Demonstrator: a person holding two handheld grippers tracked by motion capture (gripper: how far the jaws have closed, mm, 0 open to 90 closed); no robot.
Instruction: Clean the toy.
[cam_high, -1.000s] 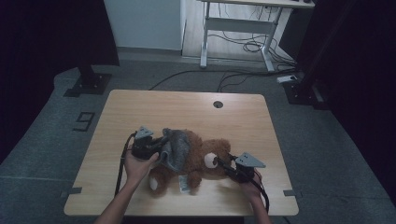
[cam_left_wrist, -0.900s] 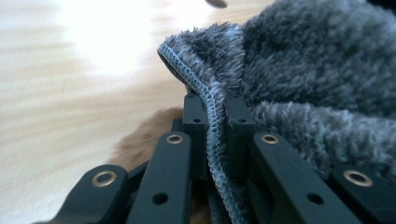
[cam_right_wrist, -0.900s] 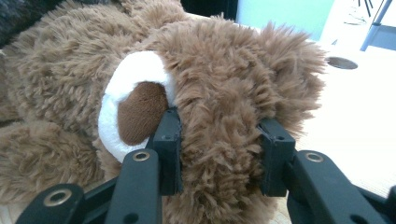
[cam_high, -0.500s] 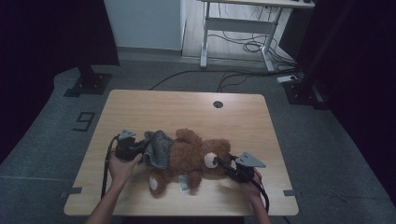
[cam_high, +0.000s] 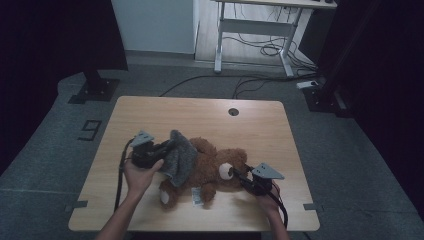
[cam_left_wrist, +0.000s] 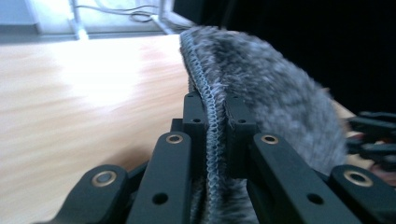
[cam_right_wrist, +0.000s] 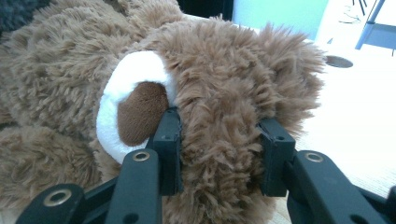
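A brown teddy bear (cam_high: 212, 167) lies on the wooden table (cam_high: 200, 115) with its head to the right. My right gripper (cam_high: 236, 173) is shut on the bear's head; in the right gripper view its jaws (cam_right_wrist: 219, 135) squeeze the fur just beside the white muzzle (cam_right_wrist: 123, 100). A grey fuzzy cloth (cam_high: 180, 156) is draped over the bear's body and stands up at its left side. My left gripper (cam_high: 166, 149) is shut on that cloth. In the left gripper view, the stitched hem (cam_left_wrist: 211, 119) runs between the closed jaws and the cloth (cam_left_wrist: 280, 98) bulges to the right.
A white tag (cam_high: 196, 196) hangs from the bear near the table's front edge. A cable hole (cam_high: 233, 111) sits at the back centre. Beyond the table are a desk frame (cam_high: 250, 30), floor cables and black stand bases (cam_high: 95, 87).
My left gripper pulled the grey cloth leftward off the bear, then came back a little to the right, with the cloth raised higher. The right gripper has kept still on the head.
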